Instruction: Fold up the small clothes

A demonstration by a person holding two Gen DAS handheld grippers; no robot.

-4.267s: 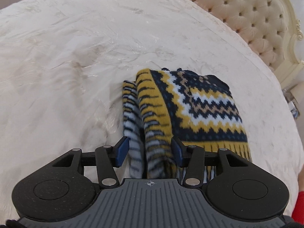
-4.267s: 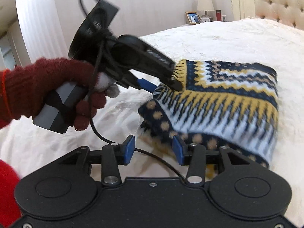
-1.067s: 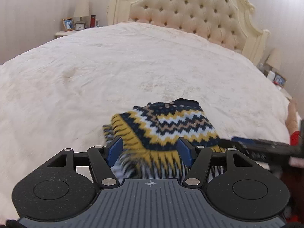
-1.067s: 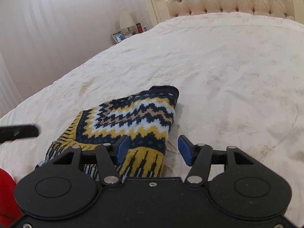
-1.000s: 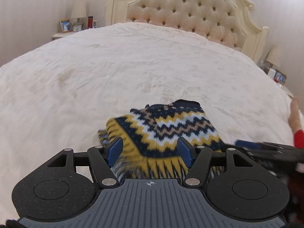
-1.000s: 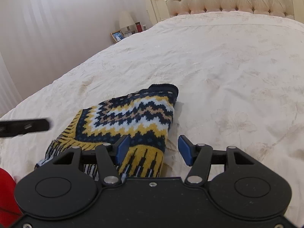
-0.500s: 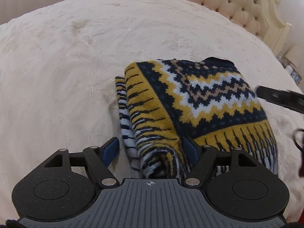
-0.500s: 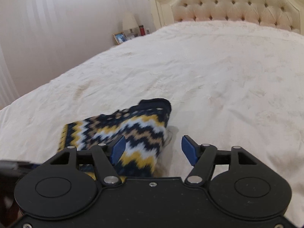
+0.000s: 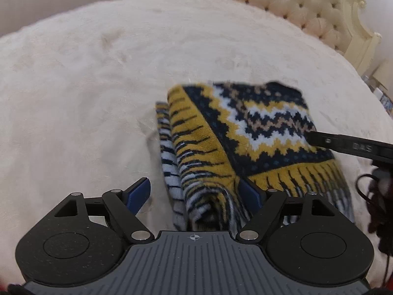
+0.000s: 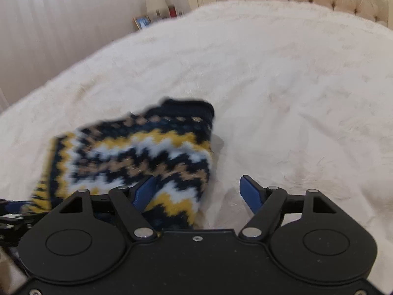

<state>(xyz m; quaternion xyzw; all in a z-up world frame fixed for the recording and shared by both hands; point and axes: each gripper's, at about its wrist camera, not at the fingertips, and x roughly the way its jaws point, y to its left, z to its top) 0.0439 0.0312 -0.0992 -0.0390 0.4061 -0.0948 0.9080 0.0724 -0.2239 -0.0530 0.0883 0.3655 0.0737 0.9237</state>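
Note:
A small knit sweater (image 9: 245, 137) with navy, yellow and white zigzag bands lies folded on the white bed. My left gripper (image 9: 194, 193) is open, its blue pads on either side of the sweater's near folded edge. In the right wrist view the sweater (image 10: 137, 152) lies at the lower left. My right gripper (image 10: 197, 191) is open, its left pad over the sweater's near corner and its right pad over bare bedspread. A finger of the right gripper (image 9: 348, 146) reaches in over the sweater's right side in the left wrist view.
The white bedspread (image 9: 86, 86) spreads all around the sweater. A tufted cream headboard (image 9: 294, 7) stands at the far end. A nightstand with a photo frame (image 10: 142, 22) and a lamp is at the far left by the curtain.
Both grippers have dropped lower and closer over the sweater, from a raised view of the bed. The sweater lies in the same place. Both jaws stay open.

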